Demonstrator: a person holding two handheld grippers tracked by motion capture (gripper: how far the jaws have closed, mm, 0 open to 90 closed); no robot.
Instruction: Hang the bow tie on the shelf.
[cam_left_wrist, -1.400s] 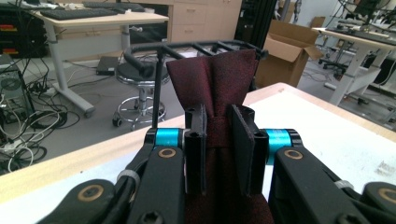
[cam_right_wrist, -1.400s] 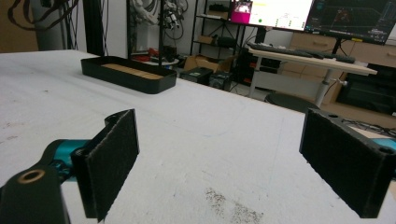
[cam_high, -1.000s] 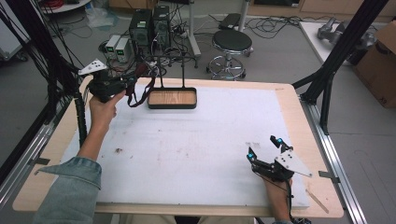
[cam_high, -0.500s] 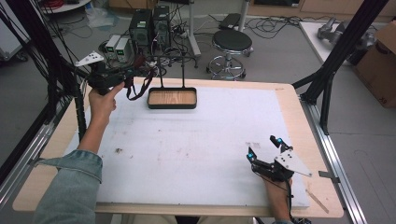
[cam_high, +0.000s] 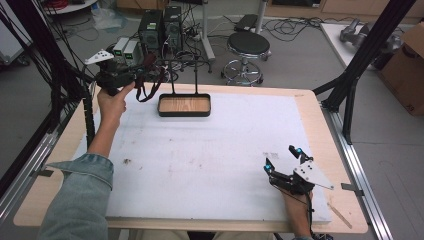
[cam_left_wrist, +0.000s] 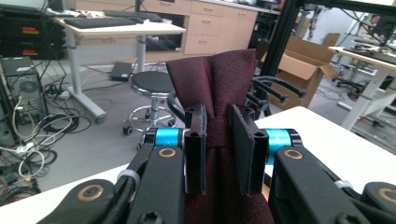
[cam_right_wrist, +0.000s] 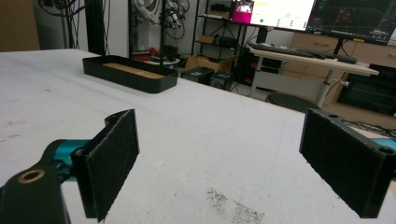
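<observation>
Maroon necktie (cam_left_wrist: 219, 116) is the thing in hand: the left gripper (cam_left_wrist: 218, 156) has its jaws pinching the fabric near what looks like the knot, and the broad cloth rises ahead of the camera in the left gripper view. From above, the left gripper (cam_high: 116, 79) is held up past the far left corner of the table (cam_high: 310, 100), with the necktie (cam_high: 145, 87) drooping in a dark loop below it, just beside the stand (cam_high: 184, 105), a black tray with a wooden floor and thin uprights. Holding the tie aloft keeps it free of the table, probably so it can be draped over the rail, though the rail itself is hard to make out. The right gripper (cam_high: 283, 159) rests on the white mat near the front right, jaws spread wide around nothing, well apart from the work, seemingly waiting
</observation>
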